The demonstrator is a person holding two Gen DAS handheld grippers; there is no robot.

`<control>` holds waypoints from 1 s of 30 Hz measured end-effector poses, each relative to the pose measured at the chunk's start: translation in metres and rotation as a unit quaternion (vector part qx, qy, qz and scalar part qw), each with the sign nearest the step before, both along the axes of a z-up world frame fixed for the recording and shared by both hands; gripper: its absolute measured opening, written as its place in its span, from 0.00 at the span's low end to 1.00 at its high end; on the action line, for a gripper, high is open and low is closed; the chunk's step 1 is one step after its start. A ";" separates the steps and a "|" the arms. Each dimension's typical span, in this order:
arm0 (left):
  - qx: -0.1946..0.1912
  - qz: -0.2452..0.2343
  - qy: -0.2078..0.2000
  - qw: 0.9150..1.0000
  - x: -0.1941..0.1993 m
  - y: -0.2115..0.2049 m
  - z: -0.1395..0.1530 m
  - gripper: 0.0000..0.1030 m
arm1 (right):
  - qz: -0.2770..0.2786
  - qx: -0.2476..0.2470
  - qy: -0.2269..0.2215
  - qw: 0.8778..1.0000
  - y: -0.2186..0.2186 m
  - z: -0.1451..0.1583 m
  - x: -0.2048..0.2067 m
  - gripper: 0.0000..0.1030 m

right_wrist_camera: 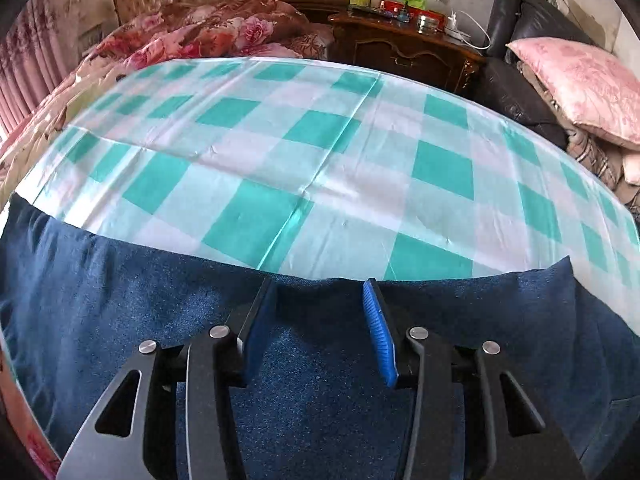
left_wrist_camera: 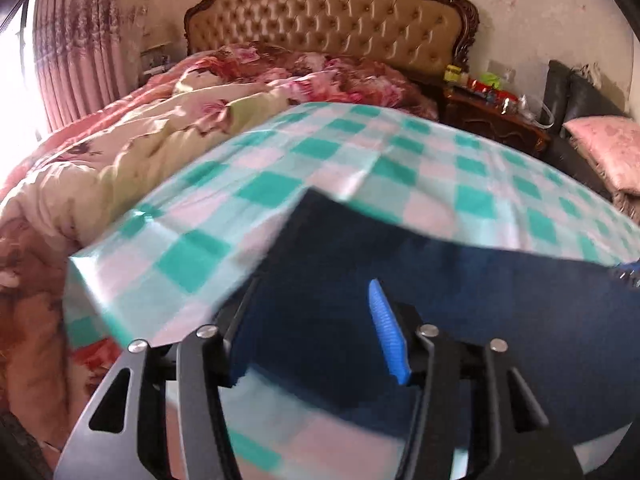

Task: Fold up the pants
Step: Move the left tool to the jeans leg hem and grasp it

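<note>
Left wrist view
- Pants place: the navy pants (left_wrist_camera: pixel 460 280) lie on the checked sheet (left_wrist_camera: pixel 320 152), under and ahead of the jaws, running off to the right of them.
- Left gripper: the left gripper (left_wrist_camera: pixel 308 320) has its jaws about half apart; the picture is blurred, and dark cloth fills the gap, but I cannot tell whether the pads pinch it.
- Pants corner: a corner of the cloth sits just ahead of the left jaw.
- Long axis: judged to run crosswise to the jaws, left to right.

Right wrist view
- Pants place: the pants (right_wrist_camera: pixel 120 300) spread as a broad band under the jaws and to both sides of them, with their far edge just ahead of the tips.
- Right gripper: the right gripper (right_wrist_camera: pixel 320 312) stands with jaws about half apart over the cloth; no pinched fold shows between the pads.
- Long axis: crosswise to the jaws; which end is the waist I cannot tell.
- Progress: the band looks flat and neat-edged, perhaps legs already laid together; shortening folds seem left.
</note>
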State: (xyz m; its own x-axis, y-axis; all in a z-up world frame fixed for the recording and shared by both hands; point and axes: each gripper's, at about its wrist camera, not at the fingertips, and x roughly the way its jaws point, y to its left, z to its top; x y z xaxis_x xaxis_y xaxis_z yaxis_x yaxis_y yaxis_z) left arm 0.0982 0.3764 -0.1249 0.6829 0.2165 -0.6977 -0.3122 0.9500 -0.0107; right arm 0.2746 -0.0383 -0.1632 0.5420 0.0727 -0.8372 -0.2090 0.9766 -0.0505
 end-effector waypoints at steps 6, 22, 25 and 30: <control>-0.010 -0.046 0.015 0.999 0.029 0.010 -0.006 0.43 | 0.004 0.030 -0.027 0.999 0.012 0.024 -0.031 0.53; -0.022 -0.008 -0.012 1.000 -0.052 0.002 0.017 0.41 | 0.035 0.001 -0.010 0.999 0.047 -0.006 -0.128 0.69; -0.015 -0.058 -0.002 0.998 -0.052 -0.036 0.009 0.42 | 0.010 0.001 -0.005 1.000 0.042 -0.010 -0.125 0.81; 0.027 -0.064 0.074 0.995 -0.030 -0.066 -0.029 0.48 | 0.011 0.006 0.008 1.000 0.038 -0.009 -0.126 0.82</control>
